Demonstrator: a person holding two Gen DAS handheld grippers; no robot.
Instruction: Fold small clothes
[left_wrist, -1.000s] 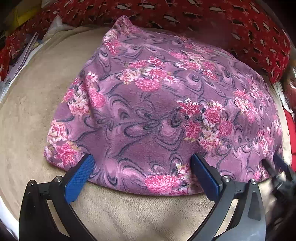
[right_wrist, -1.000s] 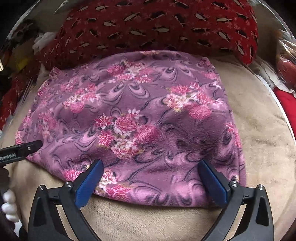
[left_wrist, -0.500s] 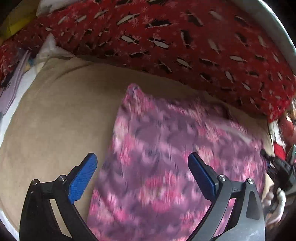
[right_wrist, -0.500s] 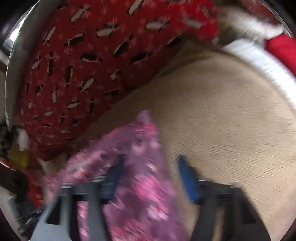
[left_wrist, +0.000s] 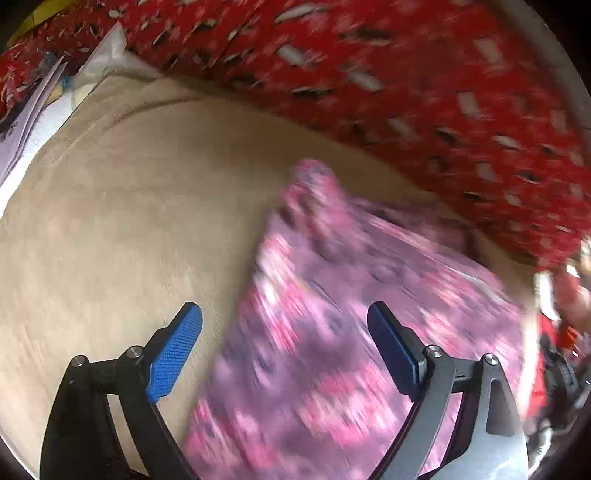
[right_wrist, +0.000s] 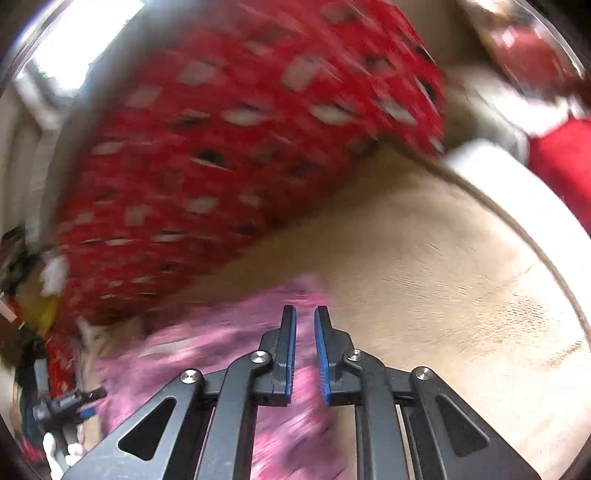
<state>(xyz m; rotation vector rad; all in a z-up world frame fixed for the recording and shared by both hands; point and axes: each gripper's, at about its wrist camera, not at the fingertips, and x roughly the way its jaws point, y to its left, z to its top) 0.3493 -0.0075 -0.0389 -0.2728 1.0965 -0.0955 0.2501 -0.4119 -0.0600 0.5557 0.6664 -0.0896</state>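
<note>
Grasp step: purple floral fleece garment (left_wrist: 332, 350) lies on beige plush bed cover (left_wrist: 110, 240). Right tool (right_wrist: 304, 347) nearly shut around its edge; left tool (left_wrist: 284, 347) wide, empty. Next: lift and fold over.

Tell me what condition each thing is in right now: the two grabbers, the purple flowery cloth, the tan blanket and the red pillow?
Left gripper: jaws wide open, holding nothing.
Right gripper: jaws nearly closed with a narrow gap; whether they pinch the cloth cannot be told.
Purple flowery cloth: lying on the blanket, blurred.
Tan blanket: spread flat under the cloth.
Red pillow: lying behind the blanket.
</note>
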